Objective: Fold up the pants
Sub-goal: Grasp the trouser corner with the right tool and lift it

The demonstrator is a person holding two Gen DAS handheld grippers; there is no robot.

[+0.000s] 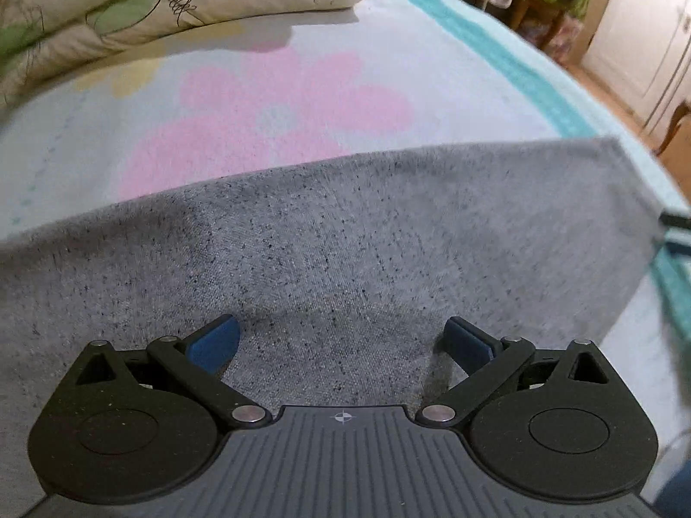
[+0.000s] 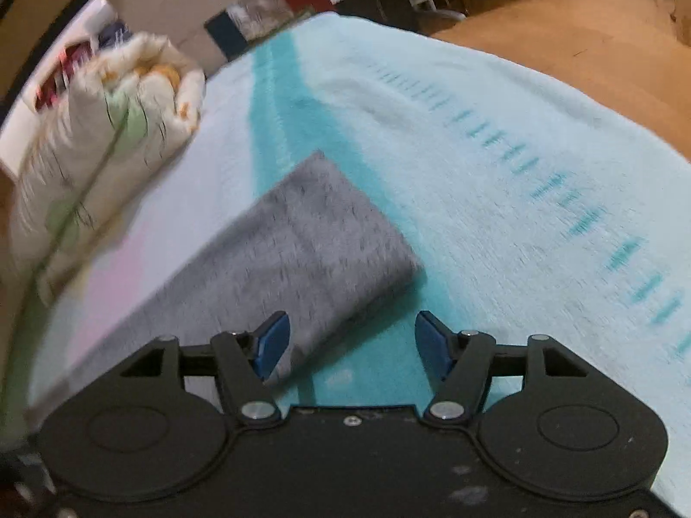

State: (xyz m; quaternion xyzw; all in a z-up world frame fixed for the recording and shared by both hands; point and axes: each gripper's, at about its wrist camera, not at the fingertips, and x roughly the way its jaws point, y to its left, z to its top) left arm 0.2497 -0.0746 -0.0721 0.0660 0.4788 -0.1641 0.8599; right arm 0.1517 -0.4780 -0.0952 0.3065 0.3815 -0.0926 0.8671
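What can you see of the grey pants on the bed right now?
The grey pants look like speckled heather knit, folded into a flat, layered strip on the pale blue bedspread. One squared end lies across its teal stripe, and the length runs back toward the pink flower print. The fabric looks smooth. Both hand-held grippers, left and right, stand open over it, gripping nothing.

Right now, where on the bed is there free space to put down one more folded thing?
Free: blanket right of the gray pants, toward the floor edge; pink patch between pants and quilt. Crowded: the quilt's side.
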